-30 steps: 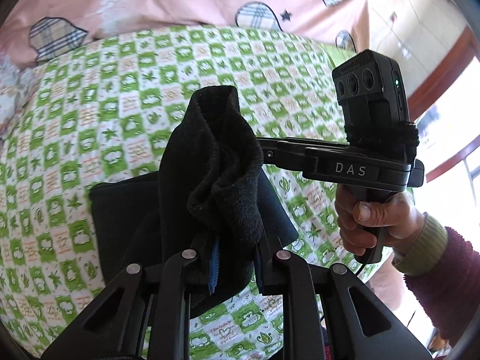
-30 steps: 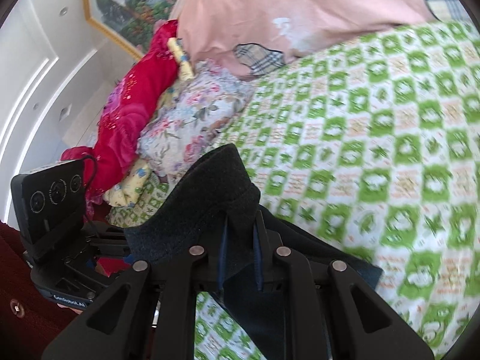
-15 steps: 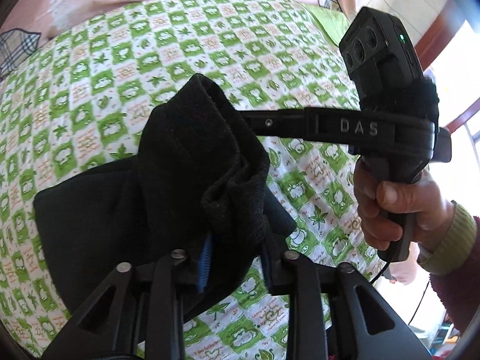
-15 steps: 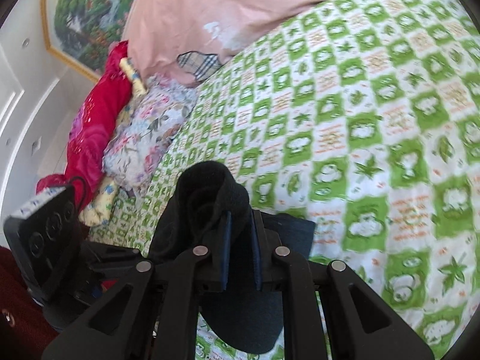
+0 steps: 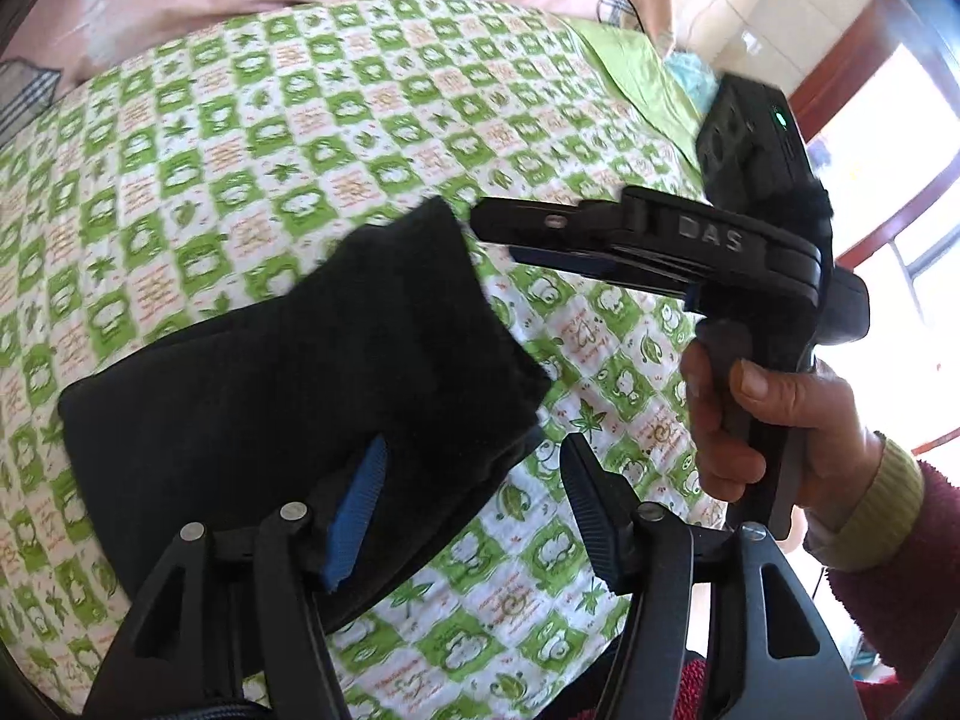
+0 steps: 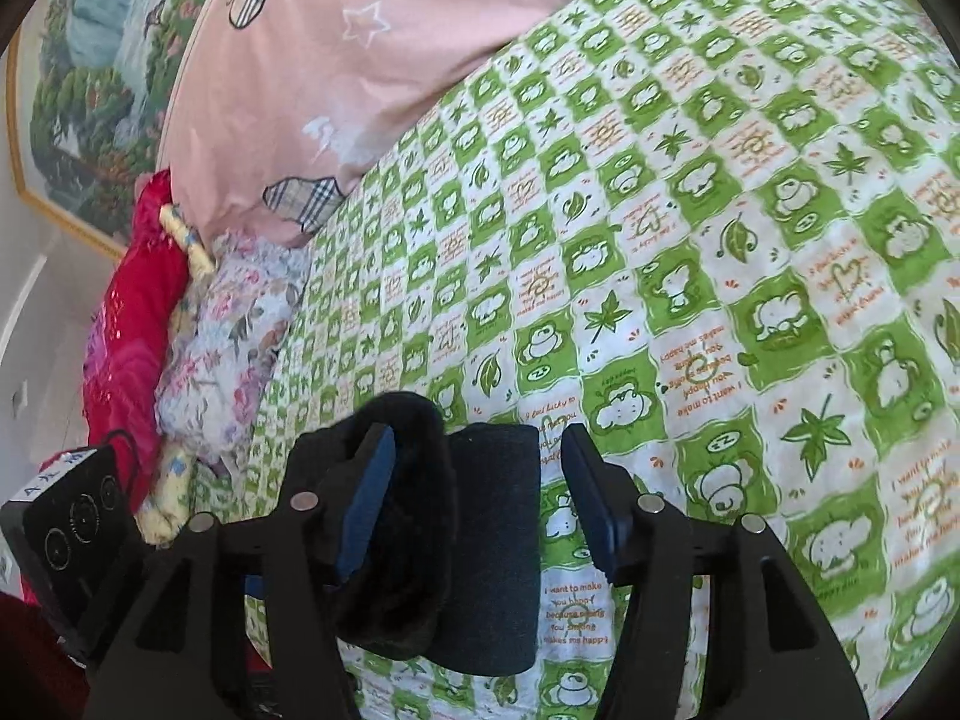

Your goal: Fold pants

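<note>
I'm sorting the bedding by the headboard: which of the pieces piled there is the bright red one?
The red bedding at the far left edge of the pile, against the wall. The floral pillow beside it is pale, and the pink quilt above has plaid patches.

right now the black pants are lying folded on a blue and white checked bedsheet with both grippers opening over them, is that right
Not quite: the bedsheet is green and white checked, not blue, as both wrist views show. The rest holds: the black pants lie folded on it, and the left gripper and right gripper are both opening, with cloth between their jaws but no longer pinched.
</note>
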{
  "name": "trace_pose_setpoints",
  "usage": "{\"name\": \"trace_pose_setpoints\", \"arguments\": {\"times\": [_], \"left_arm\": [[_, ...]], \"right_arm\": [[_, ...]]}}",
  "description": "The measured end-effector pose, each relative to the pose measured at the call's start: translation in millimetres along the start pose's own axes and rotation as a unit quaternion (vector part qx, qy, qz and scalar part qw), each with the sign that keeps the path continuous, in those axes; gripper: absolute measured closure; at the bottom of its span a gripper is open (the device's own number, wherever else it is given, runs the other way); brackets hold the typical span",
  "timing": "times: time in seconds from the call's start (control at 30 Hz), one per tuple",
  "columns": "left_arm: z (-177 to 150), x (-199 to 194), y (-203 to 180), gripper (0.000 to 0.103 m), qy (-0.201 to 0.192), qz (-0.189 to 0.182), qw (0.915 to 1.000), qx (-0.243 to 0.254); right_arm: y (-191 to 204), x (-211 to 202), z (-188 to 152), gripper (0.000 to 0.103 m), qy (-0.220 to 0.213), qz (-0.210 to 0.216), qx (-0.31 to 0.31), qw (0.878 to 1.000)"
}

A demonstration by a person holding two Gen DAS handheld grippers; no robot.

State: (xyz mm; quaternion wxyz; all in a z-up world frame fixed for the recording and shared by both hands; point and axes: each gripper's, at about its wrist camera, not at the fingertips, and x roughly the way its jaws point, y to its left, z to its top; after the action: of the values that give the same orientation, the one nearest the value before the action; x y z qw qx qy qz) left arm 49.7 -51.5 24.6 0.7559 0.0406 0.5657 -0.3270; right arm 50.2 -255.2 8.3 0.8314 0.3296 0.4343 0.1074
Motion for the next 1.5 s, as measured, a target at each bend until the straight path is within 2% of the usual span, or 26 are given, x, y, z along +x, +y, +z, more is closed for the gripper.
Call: {"name": "trace_pose_setpoints", "arguments": {"times": [0.1,0.33,0.53,0.67,0.87,1.13,1.23,1.4,1.5], "left_arm": [[-3.3,-15.5,17.0,0.040,-0.009,0.000,0.9996,-0.025],[-6.6,-40.9,57.2,0.038,-0.029,0.024,0.9955,-0.087],[-8.9,-54.5,91.5,0.035,-0.043,0.044,0.9883,-0.140],[-12.0,-58.3,113.4,0.033,-0.048,0.059,0.9820,-0.173],[-18.5,-55.4,143.5,0.032,-0.037,0.078,0.9727,-0.216],[-22.6,-36.2,160.4,0.032,-0.016,0.103,0.9647,-0.242],[-21.9,-31.7,164.8,0.032,-0.015,0.105,0.9634,-0.246],[-13.1,-24.4,163.2,0.030,-0.015,0.133,0.9629,-0.234],[-9.9,-20.3,164.3,0.030,-0.014,0.135,0.9632,-0.232]], "right_arm": [[13.0,-4.6,0.1,0.038,-0.006,-0.009,-0.015,1.000],[50.3,-7.7,4.6,0.034,-0.023,-0.035,-0.055,0.998],[81.5,-3.6,4.0,0.025,-0.031,-0.080,-0.099,0.991],[92.6,4.4,-2.9,0.024,-0.022,-0.113,-0.113,0.987],[87.6,14.0,-17.9,0.024,-0.004,-0.140,-0.107,0.984],[80.1,24.2,-29.6,0.024,0.007,-0.178,-0.119,0.977],[78.0,28.2,-34.2,0.024,0.016,-0.199,-0.133,0.971],[66.7,34.7,-41.1,0.024,0.034,-0.239,-0.144,0.960],[53.9,35.0,-41.9,0.024,0.039,-0.244,-0.128,0.960]]}}
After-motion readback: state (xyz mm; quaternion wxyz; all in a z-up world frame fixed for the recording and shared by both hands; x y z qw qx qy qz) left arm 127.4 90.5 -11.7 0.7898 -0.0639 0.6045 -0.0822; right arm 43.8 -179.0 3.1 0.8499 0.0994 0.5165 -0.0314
